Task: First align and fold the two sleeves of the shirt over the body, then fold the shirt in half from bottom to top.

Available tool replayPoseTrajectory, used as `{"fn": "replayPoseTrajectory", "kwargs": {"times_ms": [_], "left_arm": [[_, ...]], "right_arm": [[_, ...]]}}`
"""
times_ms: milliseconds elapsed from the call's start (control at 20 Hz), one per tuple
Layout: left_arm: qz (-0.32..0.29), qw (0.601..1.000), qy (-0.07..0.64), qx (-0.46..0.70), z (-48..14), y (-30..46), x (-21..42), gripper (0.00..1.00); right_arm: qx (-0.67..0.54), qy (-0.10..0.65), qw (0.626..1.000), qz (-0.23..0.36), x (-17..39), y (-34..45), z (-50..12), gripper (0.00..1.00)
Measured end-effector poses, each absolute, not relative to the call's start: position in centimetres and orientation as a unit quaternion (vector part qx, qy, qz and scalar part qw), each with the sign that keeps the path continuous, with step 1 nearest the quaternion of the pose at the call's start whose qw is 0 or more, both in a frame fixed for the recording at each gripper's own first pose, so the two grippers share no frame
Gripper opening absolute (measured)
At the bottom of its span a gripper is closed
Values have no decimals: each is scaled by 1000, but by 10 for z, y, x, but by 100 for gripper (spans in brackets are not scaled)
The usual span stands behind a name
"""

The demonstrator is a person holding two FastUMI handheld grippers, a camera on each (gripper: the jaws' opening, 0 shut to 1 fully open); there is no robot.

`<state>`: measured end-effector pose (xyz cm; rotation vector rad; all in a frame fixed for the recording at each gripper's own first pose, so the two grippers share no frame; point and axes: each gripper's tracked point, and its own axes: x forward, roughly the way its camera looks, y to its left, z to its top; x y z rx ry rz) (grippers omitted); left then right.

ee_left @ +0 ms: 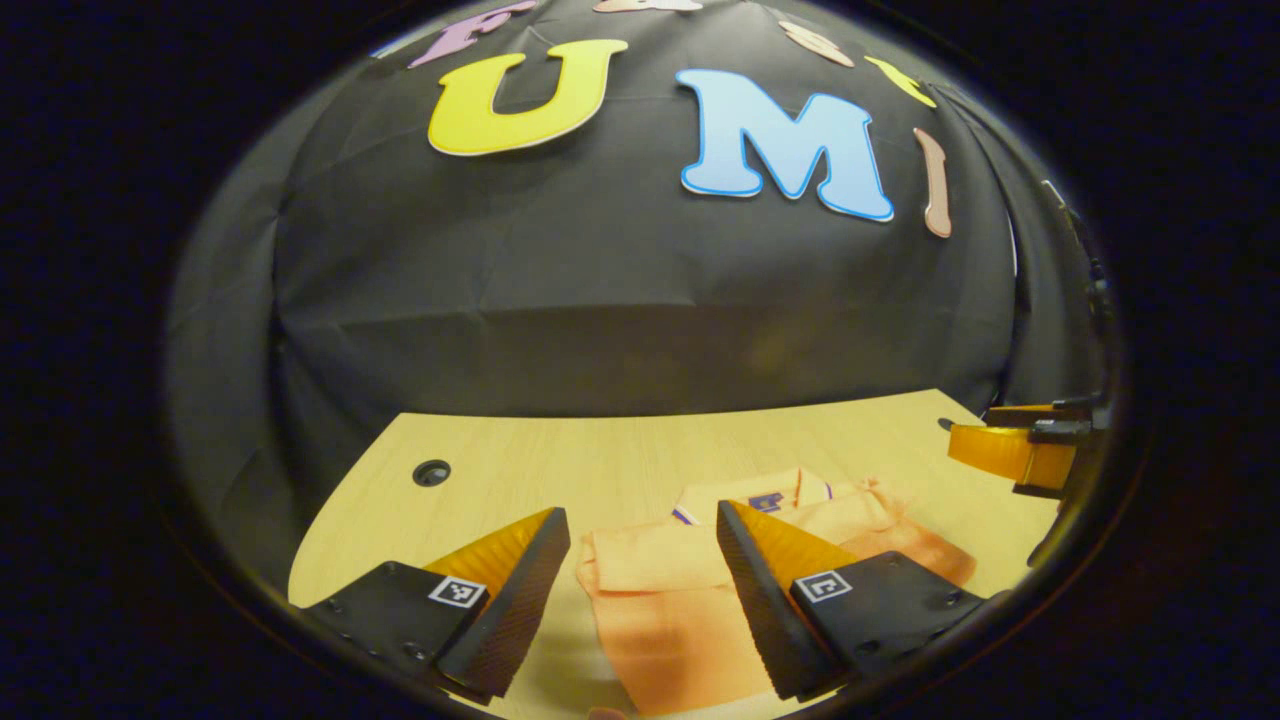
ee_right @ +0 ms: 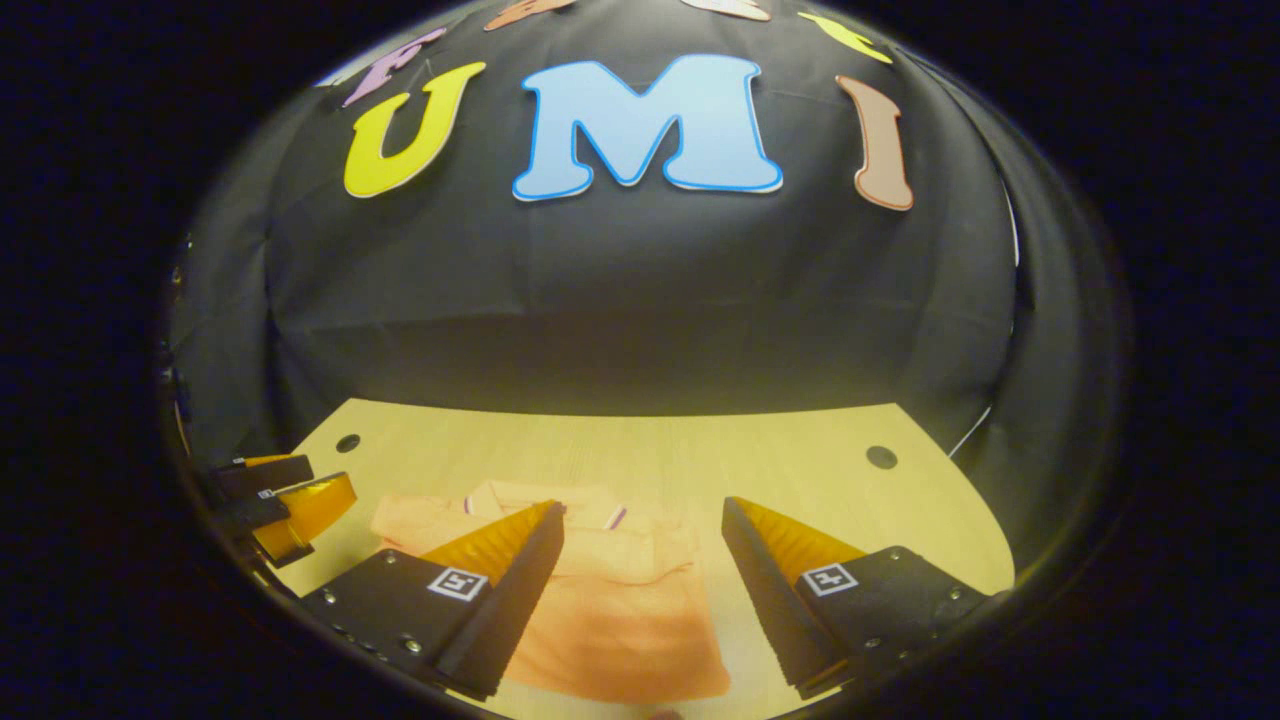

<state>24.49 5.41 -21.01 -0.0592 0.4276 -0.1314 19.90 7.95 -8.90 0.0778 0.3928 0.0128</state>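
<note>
Left gripper view: aimed forward over the table (ee_left: 620,440) toward the booth wall, from just above.
Right gripper view: aimed likewise.
Shared: shirt (ee_left: 660,600) seen between the fingers, table, wall.

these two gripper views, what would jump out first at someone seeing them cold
An orange shirt lies flat on the light wooden table, collar toward the far wall, and seems to have its sleeves folded in already. The left gripper hangs open above it, fingers spread to either side of the cloth. The right gripper hangs open likewise, over the shirt's right edge, holding nothing.
</note>
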Motion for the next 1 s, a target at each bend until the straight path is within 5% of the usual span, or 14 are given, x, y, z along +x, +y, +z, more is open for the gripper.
{"fn": "replayPoseTrajectory", "kwargs": {"times_ms": [550,1000], "left_arm": [[-75,991,113,-9,-128,40,177,96],[-35,997,72,6,-96,24,105,96]], "right_arm": [[-2,104,994,-16,106,66,-24,96],[-33,78,996,23,39,54,-19,96]]}}
